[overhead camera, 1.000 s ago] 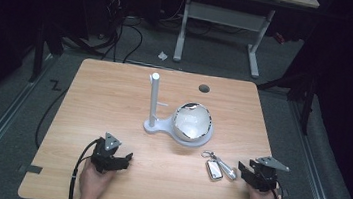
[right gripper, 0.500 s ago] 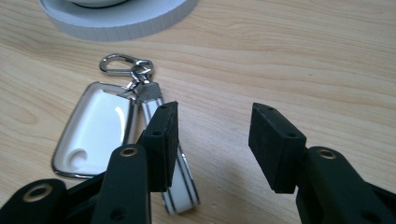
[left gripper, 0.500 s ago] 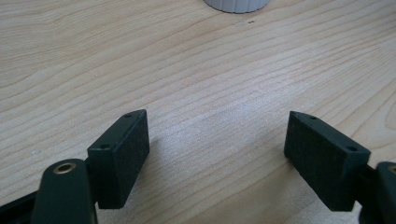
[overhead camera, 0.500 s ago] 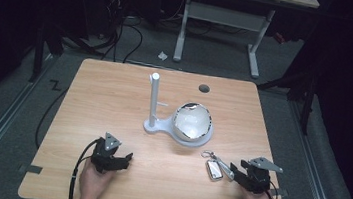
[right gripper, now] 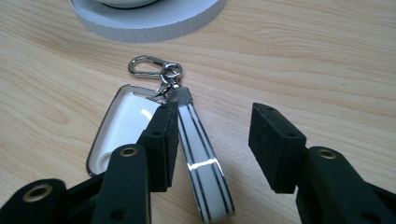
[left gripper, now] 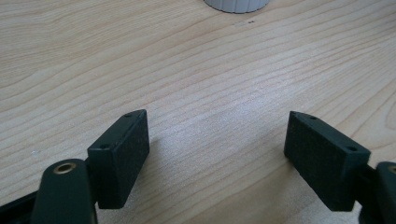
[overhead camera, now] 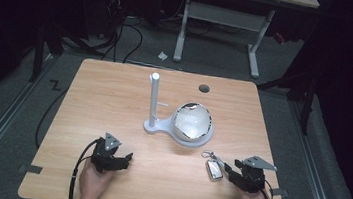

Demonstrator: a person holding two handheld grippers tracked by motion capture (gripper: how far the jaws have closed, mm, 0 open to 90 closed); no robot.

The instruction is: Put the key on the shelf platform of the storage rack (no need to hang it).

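Note:
A white key fob with a striped strap and a silver carabiner lies flat on the wooden table at the front right. My right gripper is open and low over it. In the right gripper view the strap lies between the jaws, close to the left one, and the fob body sits outside that jaw. My right gripper holds nothing. My left gripper rests open at the front left, with only bare wood between its jaws.
A white stand with an upright post and a round base holding a white bowl stands mid-table; its base edge is just beyond the keys. A dark round hole marks the table's far side. Desk legs and cables lie beyond.
My right gripper has slid left, closing in on the key fob until its jaws straddle the strap. The left gripper has stayed put.

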